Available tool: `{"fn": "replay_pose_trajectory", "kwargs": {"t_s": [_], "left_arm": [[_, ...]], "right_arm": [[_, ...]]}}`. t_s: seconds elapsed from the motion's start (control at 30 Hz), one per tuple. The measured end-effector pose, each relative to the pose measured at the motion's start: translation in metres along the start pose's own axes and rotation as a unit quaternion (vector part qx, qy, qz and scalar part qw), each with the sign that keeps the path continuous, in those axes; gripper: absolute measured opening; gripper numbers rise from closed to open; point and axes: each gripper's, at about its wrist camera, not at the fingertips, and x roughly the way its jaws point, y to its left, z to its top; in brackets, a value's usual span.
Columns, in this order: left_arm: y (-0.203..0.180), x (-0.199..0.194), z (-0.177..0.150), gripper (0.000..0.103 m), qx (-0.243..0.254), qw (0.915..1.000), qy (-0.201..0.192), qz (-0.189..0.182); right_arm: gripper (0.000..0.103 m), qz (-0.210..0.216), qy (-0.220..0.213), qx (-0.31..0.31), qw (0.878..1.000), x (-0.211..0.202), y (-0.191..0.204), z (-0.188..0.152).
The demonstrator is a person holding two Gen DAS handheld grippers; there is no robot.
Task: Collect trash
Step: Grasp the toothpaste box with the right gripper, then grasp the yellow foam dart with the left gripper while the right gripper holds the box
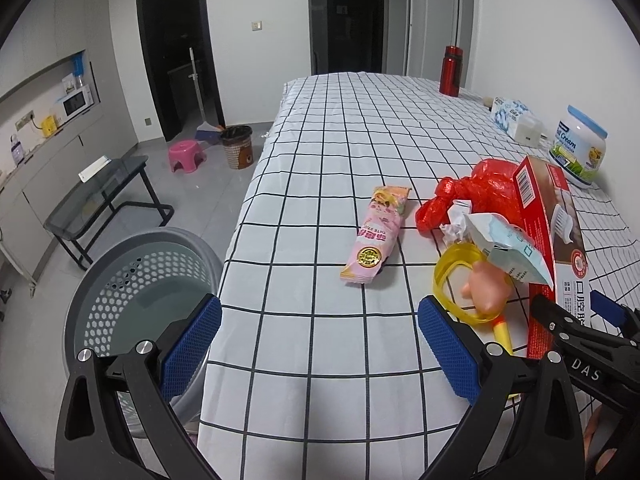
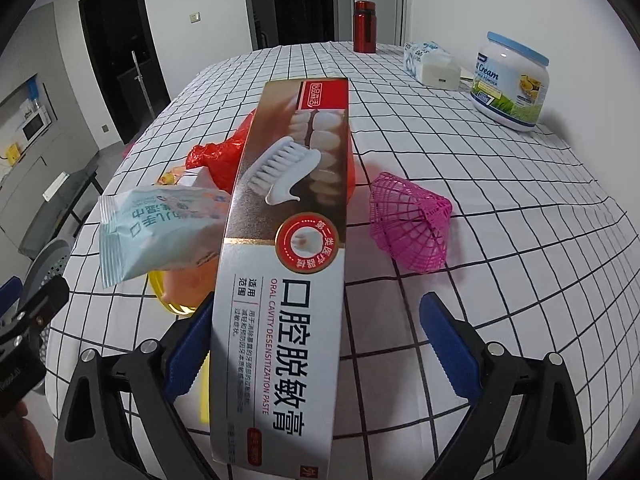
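My left gripper [image 1: 320, 344] is open and empty above the table's near left edge. A pink snack wrapper [image 1: 376, 234] lies ahead of it. A trash pile sits to the right: red plastic bag [image 1: 480, 188], crumpled paper [image 1: 454, 226], pale blue packet [image 1: 508, 248], yellow ring toy [image 1: 460, 280]. My right gripper [image 2: 320, 344] is open with a toothpaste box [image 2: 284, 240] lying between its jaws, against the left pad. The box also shows in the left wrist view [image 1: 556, 248]. A pink mesh net [image 2: 412, 220] lies to the right. The grey laundry basket [image 1: 132, 280] stands on the floor at left.
On the checked tablecloth [image 1: 340, 140] stand a red bottle [image 1: 451, 70], a tissue pack [image 1: 516, 118] and a milk powder jar [image 1: 578, 146] along the far right. A glass side table [image 1: 100, 196], pink stool [image 1: 186, 156] and brown bin [image 1: 237, 146] are on the floor.
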Motion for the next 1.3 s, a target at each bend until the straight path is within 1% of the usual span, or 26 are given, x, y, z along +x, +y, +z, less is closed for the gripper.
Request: {"fn": "replay_pose_trajectory", "kwargs": {"t_s": [0.03,0.07,0.1,0.13,0.17,0.2,0.27,0.43,0.67,0.9,1.07,1.3], "left_arm": [[-0.001,0.0,0.0,0.097,0.001,1.0,0.0,-0.002],[-0.001,-0.001,0.0,0.097,0.001,1.0,0.0,-0.004],[-0.003,-0.001,0.001,0.097,0.002,1.0,-0.001,-0.006],[-0.003,-0.002,0.001,0.097,0.002,1.0,-0.002,-0.009],[-0.004,-0.003,0.002,0.097,0.003,0.9999,-0.002,-0.011],[-0.005,-0.004,0.002,0.097,0.003,0.9999,-0.003,-0.015],[-0.007,-0.008,0.003,0.097,0.003,0.9997,-0.005,-0.023],[-0.011,-0.015,0.002,0.097,0.0,0.9991,-0.008,-0.041],[-0.026,-0.02,-0.005,0.097,-0.002,0.9988,-0.006,-0.048],[-0.047,-0.023,-0.016,0.097,-0.005,0.9984,0.002,-0.056],[-0.068,-0.017,-0.028,0.097,0.003,0.9983,0.018,-0.054],[-0.093,0.002,-0.04,0.097,0.016,0.9975,0.051,-0.046]], "right_arm": [[0.094,0.004,-0.002,0.001,1.0,-0.001,0.0,0.0],[0.088,0.008,-0.003,0.001,1.0,-0.002,0.0,0.0],[0.076,0.01,-0.003,0.0,1.0,-0.002,0.0,0.0],[0.069,0.012,-0.001,-0.003,1.0,-0.003,0.001,0.0],[0.055,0.015,0.005,-0.007,1.0,-0.002,0.002,0.0],[0.053,0.017,0.01,-0.009,1.0,-0.001,0.002,-0.001],[0.052,0.027,0.009,-0.012,1.0,-0.003,0.003,-0.003],[0.051,0.04,-0.01,-0.011,0.999,-0.018,-0.004,-0.005],[0.051,0.041,-0.031,0.005,0.999,-0.048,-0.031,-0.013],[0.051,0.043,-0.044,0.022,0.998,-0.067,-0.057,-0.027],[0.051,0.054,-0.054,0.028,0.997,-0.078,-0.069,-0.038],[0.051,0.067,-0.054,0.04,0.995,-0.079,-0.082,-0.046]]}}
